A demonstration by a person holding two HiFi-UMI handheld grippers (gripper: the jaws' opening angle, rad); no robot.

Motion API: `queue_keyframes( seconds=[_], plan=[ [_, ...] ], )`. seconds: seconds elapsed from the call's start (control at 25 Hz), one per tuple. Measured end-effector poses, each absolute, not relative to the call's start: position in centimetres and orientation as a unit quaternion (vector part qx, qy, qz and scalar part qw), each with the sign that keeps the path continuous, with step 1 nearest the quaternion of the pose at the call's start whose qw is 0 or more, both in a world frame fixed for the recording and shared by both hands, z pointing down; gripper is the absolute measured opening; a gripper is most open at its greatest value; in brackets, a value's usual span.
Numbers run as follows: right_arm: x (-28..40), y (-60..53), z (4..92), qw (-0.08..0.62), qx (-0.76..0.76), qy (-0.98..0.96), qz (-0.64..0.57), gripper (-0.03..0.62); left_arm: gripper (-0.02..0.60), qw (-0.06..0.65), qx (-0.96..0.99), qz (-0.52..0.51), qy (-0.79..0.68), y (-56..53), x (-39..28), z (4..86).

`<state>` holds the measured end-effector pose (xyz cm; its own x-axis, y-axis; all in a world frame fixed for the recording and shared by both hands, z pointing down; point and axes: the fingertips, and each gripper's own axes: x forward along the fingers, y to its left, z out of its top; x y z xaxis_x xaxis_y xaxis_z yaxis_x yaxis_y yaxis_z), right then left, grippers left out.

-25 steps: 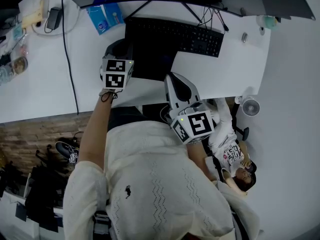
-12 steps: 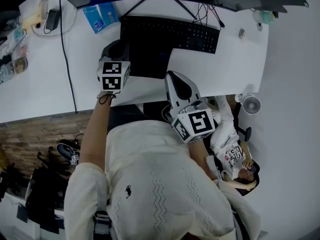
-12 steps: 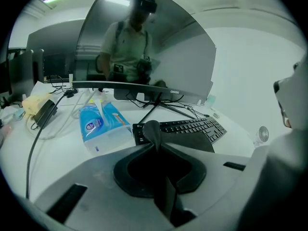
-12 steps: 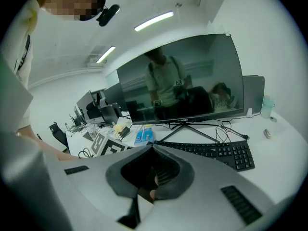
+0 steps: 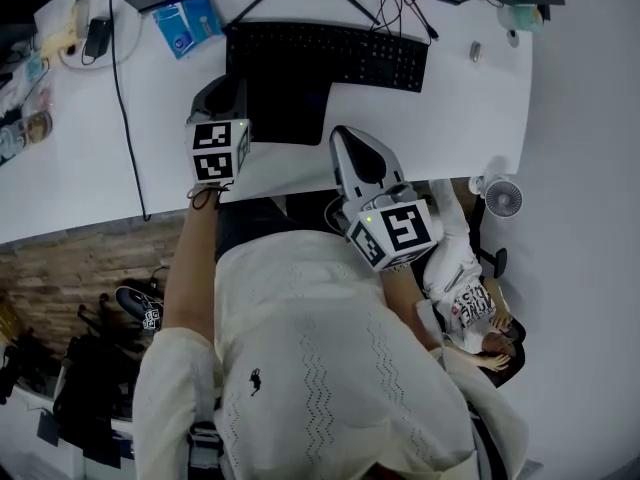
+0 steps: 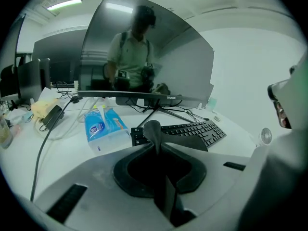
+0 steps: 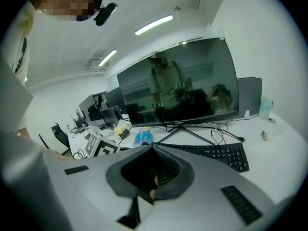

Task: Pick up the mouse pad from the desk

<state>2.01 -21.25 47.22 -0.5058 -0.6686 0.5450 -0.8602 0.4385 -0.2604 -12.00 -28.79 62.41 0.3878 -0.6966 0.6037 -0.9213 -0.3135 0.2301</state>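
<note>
One corner of the mouse pad (image 5: 290, 118) is up off the desk (image 5: 440, 118); the rest lies flat just in front of the keyboard (image 5: 330, 53), with its far edge running under or hard against the keyboard's near side. I cannot tell which.

The left hand-held gripper (image 6: 156, 150) sits at the keyboard's near-left end. Its jaws are pinched almost together on the pad's thin edge, and a dark curl of pad stands up from their tips. The right hand-held gripper (image 7: 151, 147) hangs well in front of the keyboard, at the desk's near edge. Its jaw tips appear to meet, with nothing of the task between them, and it plays no part in the grasp.

By my reading the grasp is made and the lift has only begun. Most of the pad has yet to leave the desk. It must also come clear of the keyboard, which may drag along if it rests on the pad.
</note>
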Motion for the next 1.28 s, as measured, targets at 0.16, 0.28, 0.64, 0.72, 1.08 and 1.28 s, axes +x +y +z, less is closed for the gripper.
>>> queue_keyframes(
  seconds=[0.16, 0.28, 0.64, 0.72, 1.08, 1.28],
  plan=[
    [3.0, -21.2, 47.0, 0.179, 0.457, -0.831, 0.261, 0.000, 0.038, 0.276, 0.781, 0.196, -0.526, -28.0, -11.7, 61.5],
    [3.6, -21.3, 46.9, 0.175, 0.452, -0.835, 0.259, 0.000, 0.038, 0.270, 0.779, 0.193, -0.532, -27.5, -11.3, 60.7],
    [4.5, -21.7, 46.7, 0.163, 0.430, -0.853, 0.247, 0.000, 0.038, 0.256, 0.773, 0.185, -0.551, -25.5, -10.3, 58.5],
    [4.8, -21.8, 46.5, 0.159, 0.427, -0.857, 0.243, 0.000, 0.038, 0.253, 0.772, 0.184, -0.553, -25.0, -9.8, 58.0],
    [5.5, -21.9, 45.5, 0.143, 0.421, -0.867, 0.226, 0.000, 0.038, 0.250, 0.772, 0.173, -0.558, -22.6, -8.5, 55.9],
    [5.7, -21.6, 45.1, 0.137, 0.418, -0.871, 0.219, 0.000, 0.038, 0.254, 0.769, 0.160, -0.564, -20.8, -8.3, 54.9]
  ],
)
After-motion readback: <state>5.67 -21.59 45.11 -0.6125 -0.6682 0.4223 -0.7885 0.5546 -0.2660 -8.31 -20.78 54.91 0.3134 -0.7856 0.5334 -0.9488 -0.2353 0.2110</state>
